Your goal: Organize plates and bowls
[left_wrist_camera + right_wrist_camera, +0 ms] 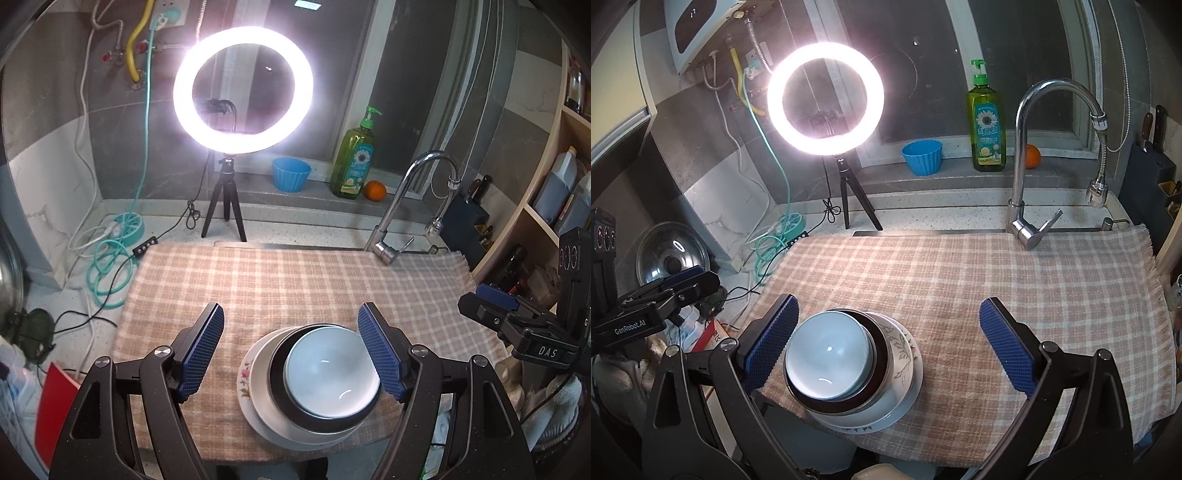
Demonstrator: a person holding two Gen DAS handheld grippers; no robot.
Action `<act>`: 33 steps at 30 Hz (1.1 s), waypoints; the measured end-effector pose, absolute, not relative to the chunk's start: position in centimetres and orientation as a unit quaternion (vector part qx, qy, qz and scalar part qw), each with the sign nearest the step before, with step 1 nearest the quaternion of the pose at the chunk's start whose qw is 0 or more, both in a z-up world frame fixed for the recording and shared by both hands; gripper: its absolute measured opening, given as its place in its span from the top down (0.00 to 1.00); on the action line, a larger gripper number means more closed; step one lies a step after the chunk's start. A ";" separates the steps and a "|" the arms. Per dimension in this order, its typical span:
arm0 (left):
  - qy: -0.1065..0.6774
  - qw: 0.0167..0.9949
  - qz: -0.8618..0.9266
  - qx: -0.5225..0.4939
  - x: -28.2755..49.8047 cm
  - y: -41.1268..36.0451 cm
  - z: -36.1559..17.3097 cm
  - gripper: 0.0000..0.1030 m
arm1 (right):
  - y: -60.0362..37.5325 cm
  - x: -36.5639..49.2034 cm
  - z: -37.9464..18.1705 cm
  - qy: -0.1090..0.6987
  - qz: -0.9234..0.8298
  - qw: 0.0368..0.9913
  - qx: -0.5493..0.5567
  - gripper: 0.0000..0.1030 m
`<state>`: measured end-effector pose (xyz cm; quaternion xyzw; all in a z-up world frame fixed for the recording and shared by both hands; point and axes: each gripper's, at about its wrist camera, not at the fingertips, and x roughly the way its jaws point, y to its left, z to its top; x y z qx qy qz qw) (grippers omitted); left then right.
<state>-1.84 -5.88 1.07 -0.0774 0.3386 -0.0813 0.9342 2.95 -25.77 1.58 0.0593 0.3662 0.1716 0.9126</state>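
A stack of dishes sits at the near edge of the checked cloth (295, 280). A pale blue bowl (332, 373) lies in a dark steel bowl (280, 391), on a white floral plate (247, 376). The stack also shows in the right wrist view: blue bowl (827, 358), steel bowl (881, 354), floral plate (905, 350). My left gripper (291, 350) is open and empty above the stack's left side. My right gripper (886, 347) is open and empty over the stack, its left pad (772, 339) beside the blue bowl. The right gripper also shows at the left wrist view's right edge (495, 299).
A lit ring light (243, 90) on a tripod stands behind the cloth. A faucet (1023, 147) rises at the back right. A blue cup (921, 157), soap bottle (986, 122) and an orange (1032, 155) sit on the sill. Cables (107, 269) and a pot lid (672, 258) lie left.
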 end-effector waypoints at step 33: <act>0.339 0.936 -0.065 -0.073 -1.5 -5.7 1.5 0.27 | -25.7 3.4 1.3 0.366 0.175 0.912 0.064 0.03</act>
